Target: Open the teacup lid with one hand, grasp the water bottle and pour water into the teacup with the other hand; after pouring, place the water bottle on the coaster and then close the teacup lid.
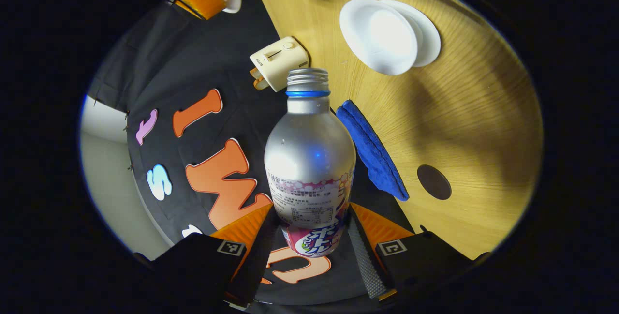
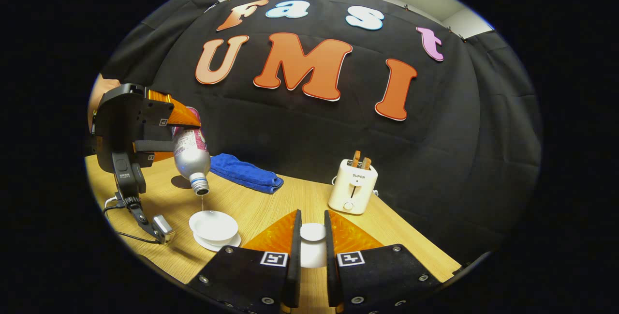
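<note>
Blue towel point(image 2: 246, 172) folded on wooden table point(image 2: 271, 202); toaster point(image 2: 352, 186) near it, toast point(image 2: 361, 160) in slots.

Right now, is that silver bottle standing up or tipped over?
Tipped: the bottle, held in the left gripper, points its mouth down over the teacup, with water trickling out.

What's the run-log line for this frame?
phase: pouring | left gripper: shut on water bottle, tilted over teacup | right gripper: holds lid | coaster: bare
</note>
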Demonstrator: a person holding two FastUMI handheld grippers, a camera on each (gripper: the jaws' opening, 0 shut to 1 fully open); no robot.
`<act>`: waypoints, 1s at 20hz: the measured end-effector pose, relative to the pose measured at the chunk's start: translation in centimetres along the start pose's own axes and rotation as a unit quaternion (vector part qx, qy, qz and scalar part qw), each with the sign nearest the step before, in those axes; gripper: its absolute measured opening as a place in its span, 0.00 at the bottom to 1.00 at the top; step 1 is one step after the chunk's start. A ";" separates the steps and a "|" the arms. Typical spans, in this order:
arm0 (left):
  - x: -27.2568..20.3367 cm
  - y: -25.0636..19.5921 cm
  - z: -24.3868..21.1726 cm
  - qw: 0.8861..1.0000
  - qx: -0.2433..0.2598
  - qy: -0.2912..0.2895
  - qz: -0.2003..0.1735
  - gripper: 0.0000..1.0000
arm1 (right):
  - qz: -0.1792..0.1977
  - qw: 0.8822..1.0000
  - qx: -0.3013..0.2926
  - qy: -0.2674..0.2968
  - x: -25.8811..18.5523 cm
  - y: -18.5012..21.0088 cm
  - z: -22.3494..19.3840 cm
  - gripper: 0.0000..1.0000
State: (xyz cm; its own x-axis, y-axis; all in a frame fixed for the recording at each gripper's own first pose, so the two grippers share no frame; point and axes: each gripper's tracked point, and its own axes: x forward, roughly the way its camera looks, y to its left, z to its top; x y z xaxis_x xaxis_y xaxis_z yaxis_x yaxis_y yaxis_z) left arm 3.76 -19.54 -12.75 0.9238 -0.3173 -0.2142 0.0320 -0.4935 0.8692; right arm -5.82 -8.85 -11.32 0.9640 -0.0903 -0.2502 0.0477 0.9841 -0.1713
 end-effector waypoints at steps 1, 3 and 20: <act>-0.1 0.2 0.0 1.000 -0.012 -0.004 0.005 0.84 | 0.002 1.000 0.001 0.000 0.0 0.2 0.0 0.23; -0.1 0.0 -0.2 0.999 -0.042 -0.009 0.007 0.82 | 0.008 1.000 0.007 0.000 0.2 0.5 0.2 0.23; -1.7 -0.4 -9.8 0.849 -0.513 0.060 0.112 0.83 | 0.026 0.999 0.032 -0.014 2.2 3.4 3.2 0.23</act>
State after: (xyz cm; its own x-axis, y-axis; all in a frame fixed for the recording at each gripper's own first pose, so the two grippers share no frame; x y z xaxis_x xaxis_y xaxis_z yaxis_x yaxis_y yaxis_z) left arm 5.94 -10.92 -8.38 0.9809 -0.1944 0.0007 0.1090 0.5530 0.8260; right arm -2.73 -5.19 -9.41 0.9727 -0.0349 -0.2293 0.0130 0.9953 -0.0962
